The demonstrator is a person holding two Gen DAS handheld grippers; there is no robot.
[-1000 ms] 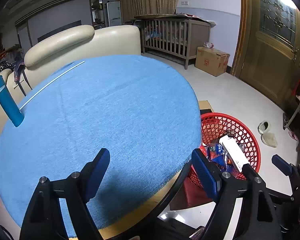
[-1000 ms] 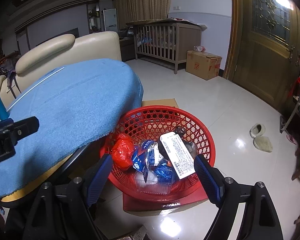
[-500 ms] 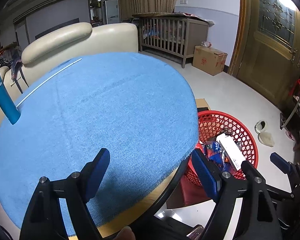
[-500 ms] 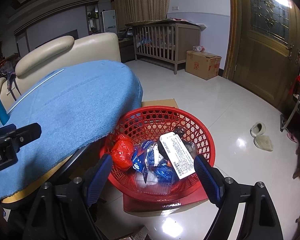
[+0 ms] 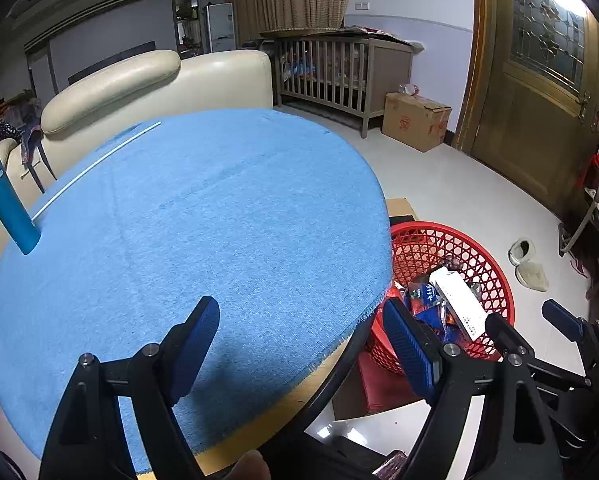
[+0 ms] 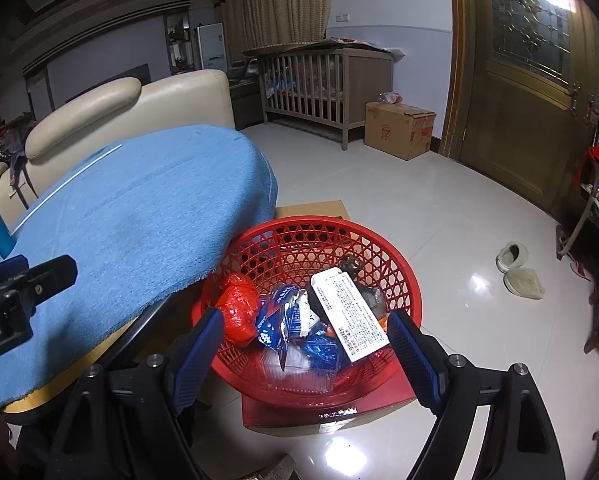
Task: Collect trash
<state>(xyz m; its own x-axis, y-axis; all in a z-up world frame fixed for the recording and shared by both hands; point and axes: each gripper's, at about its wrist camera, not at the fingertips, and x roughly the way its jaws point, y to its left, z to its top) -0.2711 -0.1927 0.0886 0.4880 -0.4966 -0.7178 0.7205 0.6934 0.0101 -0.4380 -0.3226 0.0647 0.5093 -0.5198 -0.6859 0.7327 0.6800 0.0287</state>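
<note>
A red mesh basket (image 6: pixel 291 240) stands on a red box on the floor beside the round table; it also shows in the left wrist view (image 5: pixel 427 240). It holds a white printed carton (image 6: pixel 349 316), a red plastic bag (image 6: pixel 237 312) and blue wrappers (image 6: pixel 279 320). My right gripper (image 6: pixel 305 344) is open and empty, just above the basket's near side. My left gripper (image 5: pixel 299 336) is open and empty over the near edge of the blue tablecloth (image 5: pixel 187 220).
A blue bottle (image 5: pixel 7 204) stands at the table's left edge and a thin white stick (image 5: pixel 95 164) lies at the back. A cream sofa (image 5: pixel 147 84) is behind the table. A crib (image 6: pixel 323 84), a cardboard box (image 6: pixel 399 128), slippers (image 6: pixel 519 272) and a wooden door (image 6: pixel 531 92) lie beyond.
The left wrist view has shifted slightly; the table and basket sit a little further left and lower. The right gripper holds almost still over the basket. Both stay open.
</note>
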